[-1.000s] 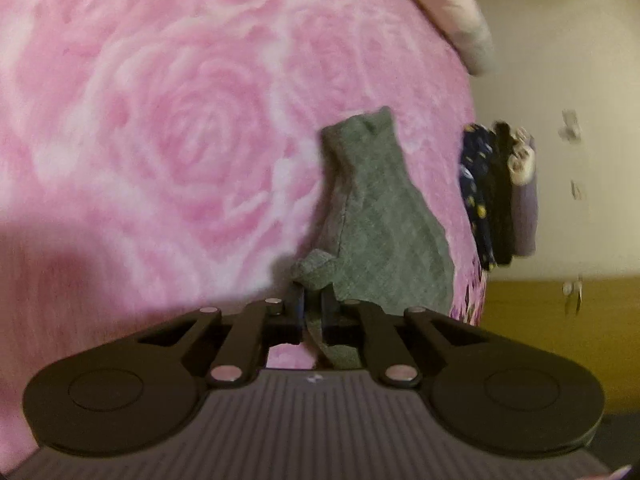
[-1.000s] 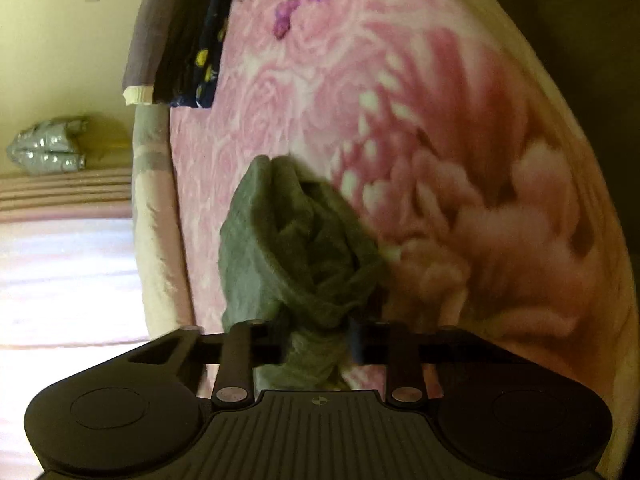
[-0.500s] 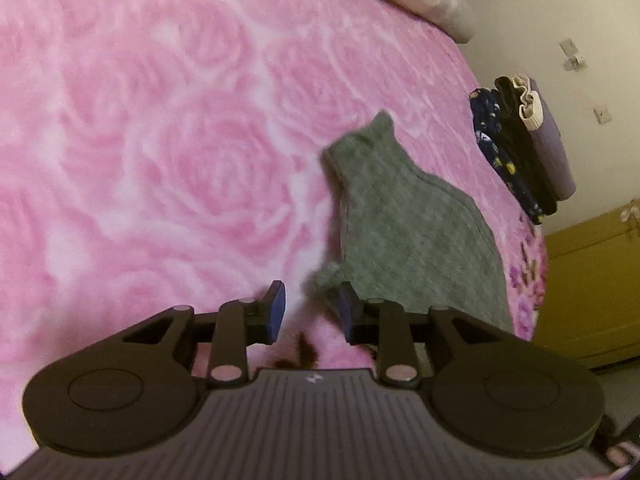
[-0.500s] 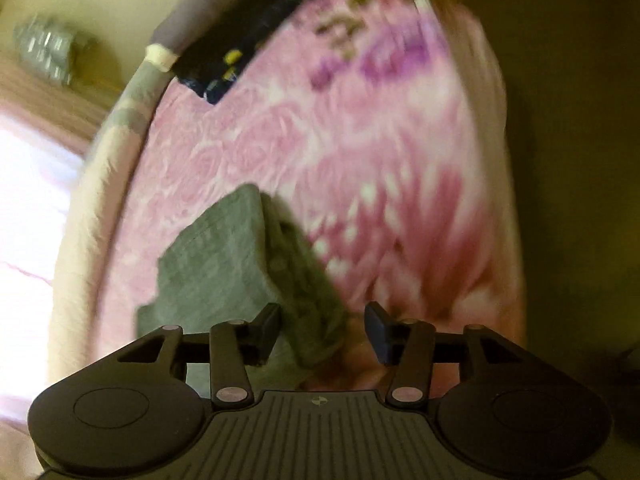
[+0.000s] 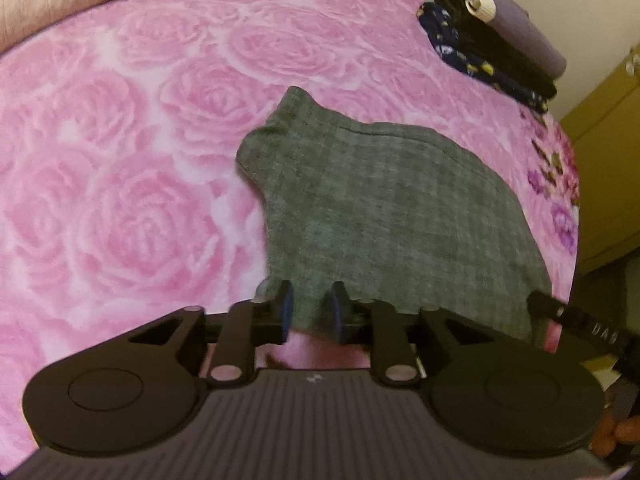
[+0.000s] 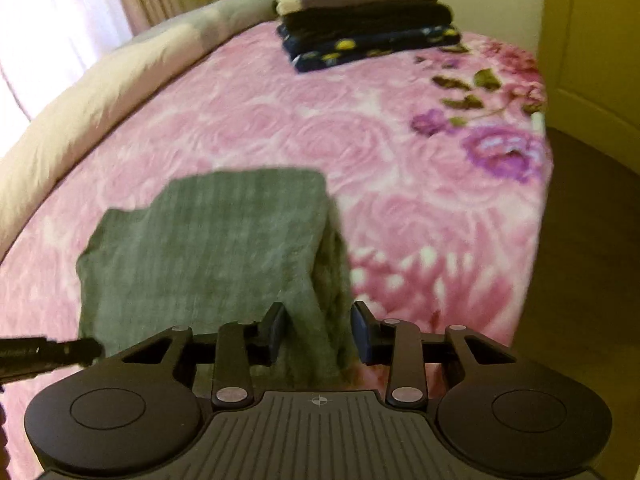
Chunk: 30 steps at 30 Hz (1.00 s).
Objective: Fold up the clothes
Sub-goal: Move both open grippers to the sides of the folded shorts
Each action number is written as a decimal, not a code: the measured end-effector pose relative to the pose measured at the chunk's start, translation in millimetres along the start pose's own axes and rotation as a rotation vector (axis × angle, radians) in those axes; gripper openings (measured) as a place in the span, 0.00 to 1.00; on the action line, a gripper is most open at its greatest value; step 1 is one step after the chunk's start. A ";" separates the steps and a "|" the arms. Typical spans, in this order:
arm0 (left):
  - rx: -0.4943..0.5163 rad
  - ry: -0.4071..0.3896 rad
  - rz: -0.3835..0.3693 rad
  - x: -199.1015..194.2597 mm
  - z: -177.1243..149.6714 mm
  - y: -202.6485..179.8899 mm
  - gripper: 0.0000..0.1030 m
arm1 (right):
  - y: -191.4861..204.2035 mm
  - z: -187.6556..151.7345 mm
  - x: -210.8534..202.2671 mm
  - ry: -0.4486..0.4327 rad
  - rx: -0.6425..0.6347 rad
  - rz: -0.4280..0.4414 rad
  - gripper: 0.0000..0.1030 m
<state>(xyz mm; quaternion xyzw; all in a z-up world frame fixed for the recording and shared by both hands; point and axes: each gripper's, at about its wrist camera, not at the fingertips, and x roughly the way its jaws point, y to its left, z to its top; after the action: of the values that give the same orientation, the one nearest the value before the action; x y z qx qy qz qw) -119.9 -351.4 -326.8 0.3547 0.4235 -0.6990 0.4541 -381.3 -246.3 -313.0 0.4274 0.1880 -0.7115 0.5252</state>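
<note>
Pink rose blanket [image 5: 120,200] fills my views: grey garment [image 5: 380,208] between both parted, empty grippers [image 5: 310,312] [image 6: 318,330] (only right shows curtains [image 6: 60,12]).

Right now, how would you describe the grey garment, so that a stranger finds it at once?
Start from the pink rose-patterned blanket that covers the bed. At its far end stands a neat stack of folded clothes, dark and purple. The grey garment lies alone nearer the open grippers, spread flat; it is the only plain grey, single piece.
</note>
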 end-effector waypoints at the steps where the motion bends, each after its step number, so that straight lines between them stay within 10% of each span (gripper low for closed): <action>1: 0.010 0.020 0.019 -3.4 0.5 -3.6 0.21 | -0.6 2.5 -5.4 0.006 0.004 -0.003 0.34; 18: 0.054 0.185 0.206 -27.1 -9.7 -28.2 0.35 | -1.9 8.3 -41.3 0.143 0.082 -0.032 0.34; 30: 0.036 0.198 0.184 -15.6 -9.4 -20.9 0.38 | -17.8 2.3 -29.3 0.180 0.156 -0.015 0.34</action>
<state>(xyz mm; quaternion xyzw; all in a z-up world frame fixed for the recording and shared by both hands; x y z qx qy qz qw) -133.2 -332.8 -311.1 0.4673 0.4196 -0.6233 0.4659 -396.0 -224.0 -291.3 0.5277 0.1820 -0.6866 0.4658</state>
